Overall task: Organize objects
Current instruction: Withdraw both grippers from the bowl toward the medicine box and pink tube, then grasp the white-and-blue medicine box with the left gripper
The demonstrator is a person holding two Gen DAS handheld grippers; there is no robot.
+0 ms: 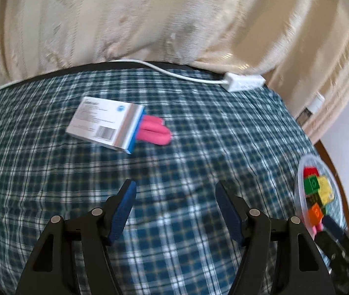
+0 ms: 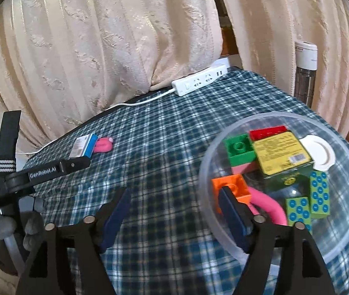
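**A:** So what was the setup? The surface was covered with a blue-and-white plaid cloth (image 2: 164, 132), and cream patterned curtains (image 2: 100, 49) hung right behind it. A white power strip (image 2: 199, 82) lay at the far edge, its cord trailing off along the curtain.

**B:** Yeah, and a white tower appliance (image 2: 306, 71) stood past the far right corner, partly behind the curtain. Where was the stuff being sorted?

**A:** Mostly in the clear plastic bowl (image 2: 346, 221) on the right: green, orange and red blocks, a yellow-green box, dotted cards. A white-and-blue box (image 1: 105, 124) lay well apart on the cloth, with a pink thing (image 1: 156, 132) touching it.

**B:** Grippers?

**A:** The left gripper (image 1: 175, 209) had its fingers apart over bare cloth, nothing between them. The right gripper (image 2: 174, 211) was spread too and empty, one finger overlapping the bowl's near rim.
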